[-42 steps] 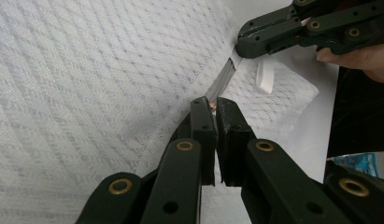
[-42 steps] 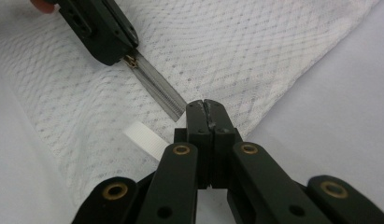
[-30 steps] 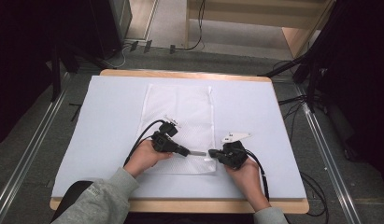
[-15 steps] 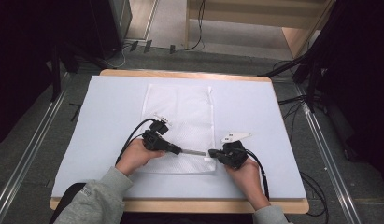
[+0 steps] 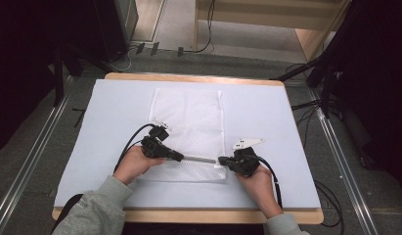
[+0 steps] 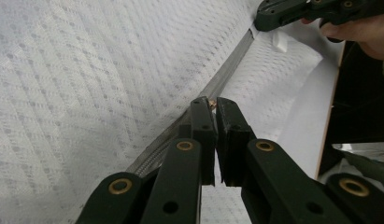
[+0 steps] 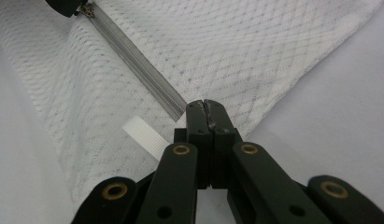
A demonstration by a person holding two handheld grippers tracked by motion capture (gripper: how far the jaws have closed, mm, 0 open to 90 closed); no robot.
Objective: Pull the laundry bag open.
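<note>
White mesh bag (image 5: 189,129) flat mid-bench (image 5: 286,122), zipper (image 5: 201,159) along near edge. Left gripper (image 6: 212,103) fingers clamped on zipper pull (image 6: 211,103); right gripper (image 7: 204,104) fingers pinched on bag's zipper-end corner.

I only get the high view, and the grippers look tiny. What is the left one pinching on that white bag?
Observer: In the left gripper view, the left gripper is shut on a small brass-coloured zipper pull.
Operator: And the right one?
Observer: The right gripper is shut on the edge of the bag, right at the end of the zipper.
Operator: Is anything sticking out there?
Observer: Yes, a little white ribbed strap pokes out beside its jaws.
</note>
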